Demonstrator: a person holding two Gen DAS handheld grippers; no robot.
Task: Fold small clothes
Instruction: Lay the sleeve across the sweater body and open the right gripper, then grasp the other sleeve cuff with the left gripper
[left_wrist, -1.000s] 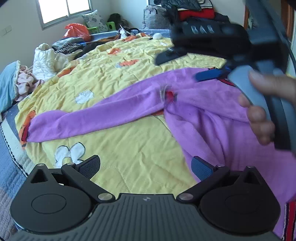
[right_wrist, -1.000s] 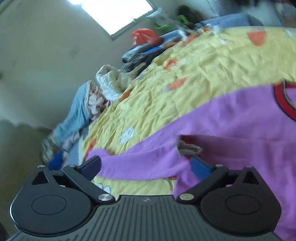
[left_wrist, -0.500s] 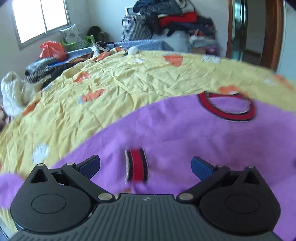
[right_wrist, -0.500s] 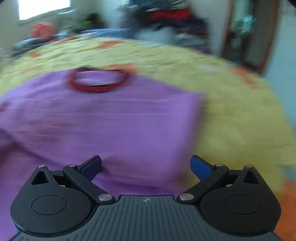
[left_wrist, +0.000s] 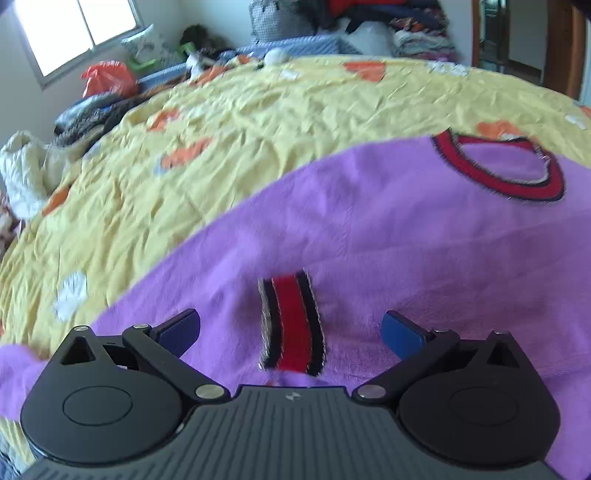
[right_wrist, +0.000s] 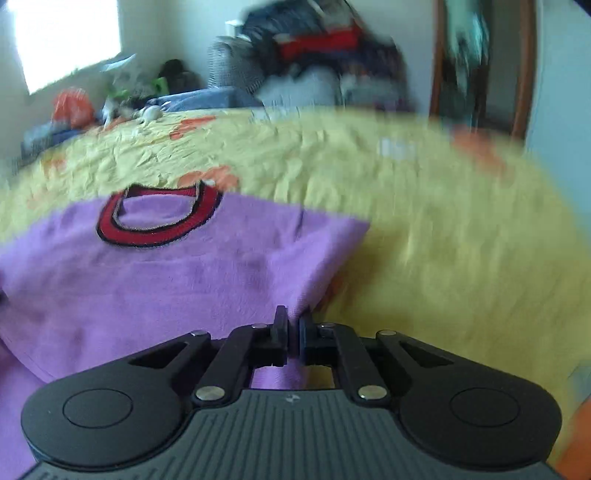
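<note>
A purple sweater (left_wrist: 388, 236) with a red and black collar (left_wrist: 513, 184) lies on a yellow quilt (left_wrist: 258, 122). One sleeve is folded over the body, its red and black cuff (left_wrist: 291, 325) lying between my left gripper's fingers. My left gripper (left_wrist: 291, 332) is open, just above the cuff. In the right wrist view the sweater (right_wrist: 166, 280) and its collar (right_wrist: 155, 221) show too. My right gripper (right_wrist: 293, 325) is shut on the sweater's right edge.
Piled clothes (left_wrist: 85, 122) and an orange bag (left_wrist: 107, 77) lie at the bed's far left. A checked bag and stacked clothes (right_wrist: 325, 48) stand behind the bed. A wooden door frame (left_wrist: 561, 48) is at the right.
My right gripper swung from the left sleeve to the sweater's right edge and shut on it. My left gripper moved over the folded cuff and stayed open.
</note>
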